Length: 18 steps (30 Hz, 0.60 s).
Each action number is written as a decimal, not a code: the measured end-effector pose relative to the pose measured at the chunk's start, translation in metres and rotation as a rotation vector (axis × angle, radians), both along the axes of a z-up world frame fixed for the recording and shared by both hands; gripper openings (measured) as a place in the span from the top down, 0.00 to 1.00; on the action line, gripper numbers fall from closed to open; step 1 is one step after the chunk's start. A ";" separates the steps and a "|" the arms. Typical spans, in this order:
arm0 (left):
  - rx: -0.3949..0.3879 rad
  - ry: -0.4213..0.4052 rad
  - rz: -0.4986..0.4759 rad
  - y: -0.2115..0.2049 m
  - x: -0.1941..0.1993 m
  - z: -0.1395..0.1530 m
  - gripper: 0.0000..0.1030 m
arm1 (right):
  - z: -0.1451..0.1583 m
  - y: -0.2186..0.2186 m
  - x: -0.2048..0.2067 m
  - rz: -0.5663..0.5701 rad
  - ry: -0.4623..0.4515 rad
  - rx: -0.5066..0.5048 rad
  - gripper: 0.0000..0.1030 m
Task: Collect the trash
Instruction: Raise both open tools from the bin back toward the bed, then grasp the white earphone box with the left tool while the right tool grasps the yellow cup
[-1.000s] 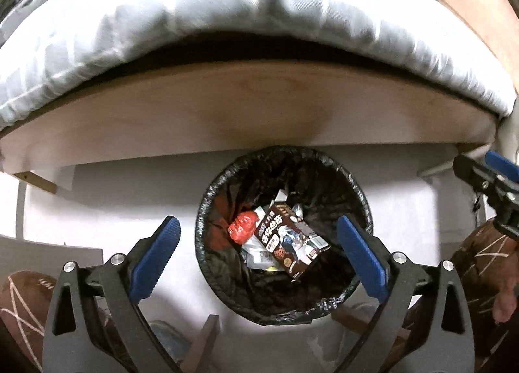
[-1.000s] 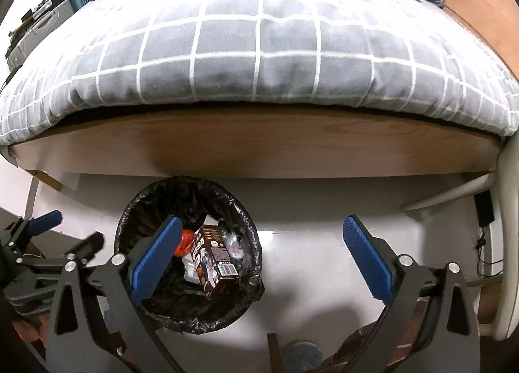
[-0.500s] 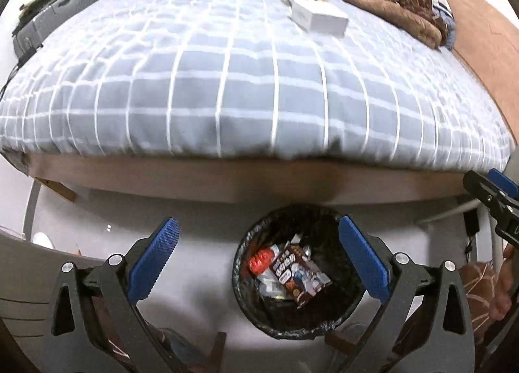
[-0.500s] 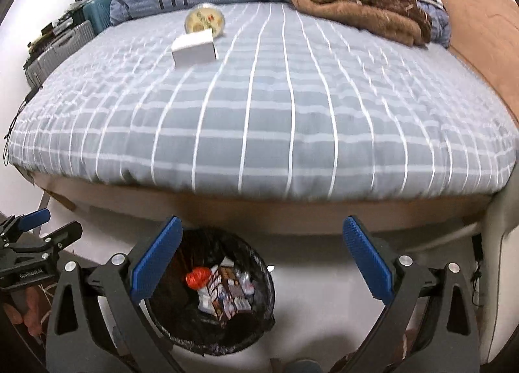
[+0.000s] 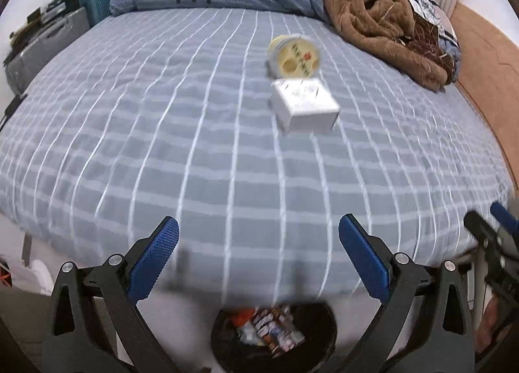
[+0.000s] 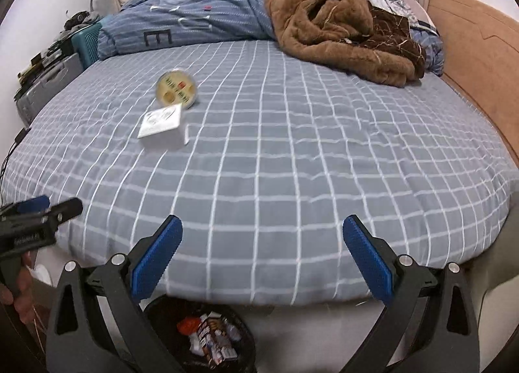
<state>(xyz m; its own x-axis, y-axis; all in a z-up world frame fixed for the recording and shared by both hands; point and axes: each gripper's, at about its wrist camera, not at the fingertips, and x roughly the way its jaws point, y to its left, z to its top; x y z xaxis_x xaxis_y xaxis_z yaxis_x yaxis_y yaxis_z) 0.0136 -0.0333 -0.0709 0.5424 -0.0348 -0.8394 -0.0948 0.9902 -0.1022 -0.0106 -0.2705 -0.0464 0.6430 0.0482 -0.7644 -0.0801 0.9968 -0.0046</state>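
A white box [image 5: 305, 105] and a round yellow-lidded cup [image 5: 294, 56] lie on the grey checked bed [image 5: 162, 152]. They also show in the right wrist view: the box [image 6: 162, 126] and the cup [image 6: 176, 88]. A black-lined trash bin [image 5: 321, 350] with cartons and a red wrapper stands on the floor below the bed edge, and shows in the right wrist view [image 6: 162, 311]. My left gripper [image 5: 258, 253] is open and empty above the bed edge. My right gripper [image 6: 262, 254] is open and empty, to its right.
A brown blanket [image 6: 340, 26] and a blue duvet [image 6: 194, 19] are heaped at the bed's far end. A padded headboard [image 6: 480, 58] runs along the right. Cases and clutter [image 6: 48, 78] stand at the left side.
Both grippers have risen from just above the bin and tilted up over the bed. The bin has slid to the bottom of both views; the box and cup have come into full view.
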 end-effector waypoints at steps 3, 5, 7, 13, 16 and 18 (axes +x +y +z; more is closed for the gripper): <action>0.020 -0.008 -0.003 -0.015 0.034 0.001 0.06 | 0.001 -0.010 0.018 -0.010 0.000 -0.007 0.07; 0.025 -0.002 -0.004 -0.024 0.057 -0.003 0.06 | -0.001 -0.017 0.029 -0.021 0.004 -0.011 0.07; 0.025 0.009 0.003 -0.031 0.078 -0.009 0.06 | -0.002 -0.025 0.037 -0.038 0.012 -0.004 0.07; 0.020 0.028 0.014 -0.045 0.121 -0.023 0.06 | -0.011 -0.047 0.059 -0.072 0.036 -0.006 0.07; 0.024 0.034 0.013 -0.050 0.136 -0.029 0.06 | -0.018 -0.051 0.069 -0.078 0.047 -0.015 0.07; 0.044 0.035 0.009 -0.055 0.144 -0.033 0.06 | -0.022 -0.052 0.075 -0.085 0.054 -0.016 0.07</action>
